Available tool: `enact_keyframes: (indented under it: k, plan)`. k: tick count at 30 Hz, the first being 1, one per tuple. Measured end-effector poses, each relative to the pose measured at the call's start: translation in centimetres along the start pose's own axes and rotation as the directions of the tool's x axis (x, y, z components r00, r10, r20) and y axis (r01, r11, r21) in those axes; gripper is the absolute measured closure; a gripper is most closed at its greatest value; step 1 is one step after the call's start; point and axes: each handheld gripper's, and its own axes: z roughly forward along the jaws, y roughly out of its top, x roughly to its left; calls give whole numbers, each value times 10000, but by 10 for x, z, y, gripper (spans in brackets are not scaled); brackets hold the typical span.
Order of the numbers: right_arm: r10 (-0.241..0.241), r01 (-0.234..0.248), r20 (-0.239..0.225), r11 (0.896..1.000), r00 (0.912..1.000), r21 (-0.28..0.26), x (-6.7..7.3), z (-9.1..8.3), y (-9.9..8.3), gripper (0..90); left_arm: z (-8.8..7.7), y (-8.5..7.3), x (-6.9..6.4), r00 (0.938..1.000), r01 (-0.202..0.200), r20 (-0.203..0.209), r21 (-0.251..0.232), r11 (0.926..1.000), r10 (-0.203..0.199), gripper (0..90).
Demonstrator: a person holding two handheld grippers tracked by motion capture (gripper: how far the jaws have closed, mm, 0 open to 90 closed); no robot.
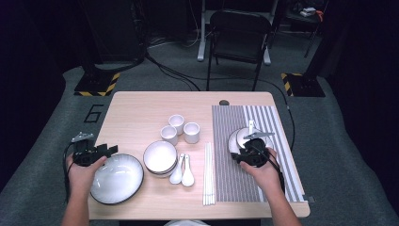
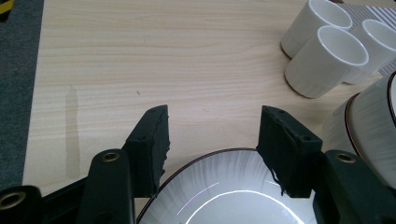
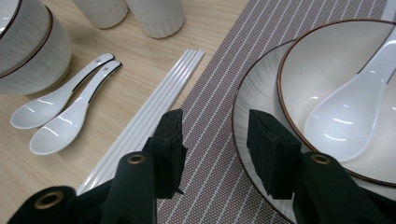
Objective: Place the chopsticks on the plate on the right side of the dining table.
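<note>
2 grippers open: left gripper over plate, right gripper over placemat.

Left: large white plate, dark thin rim, fine radial streaks, lying flat and empty at the near-left of the desk. Its far edge sits between the open jaws of the left gripper, no contact visible.

Right: white plate flat on the striped grey placemat, carrying a brown-rimmed white bowl with a white ceramic spoon resting inside, handle leaning over the rim. Plate's near-left edge lies between the right gripper jaws.
</note>
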Motion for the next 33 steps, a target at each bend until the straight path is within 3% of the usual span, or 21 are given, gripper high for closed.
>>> enact_keyframes:
  k: [3,11,16,23,33]
  plan:
    - [-275,273,-143,9995,9995,-139,3,3,-3,582,0,0,-1,10000,62,-3,53,10000,-62,435]
    - [-299,306,-446,9994,9986,151,12,17,-12,584,0,0,0,10000,-83,24,152,9999,82,435]
    - [-596,609,-466,9978,9971,267,16,27,-18,530,0,0,0,10000,-55,7,140,9999,55,435]
    - [-499,524,-509,9974,9975,486,20,37,-24,529,1,0,0,10000,-87,34,80,9999,87,435]
    - [-780,826,-694,9944,9945,662,26,48,-29,525,1,0,0,10000,-85,33,151,9999,84,435]
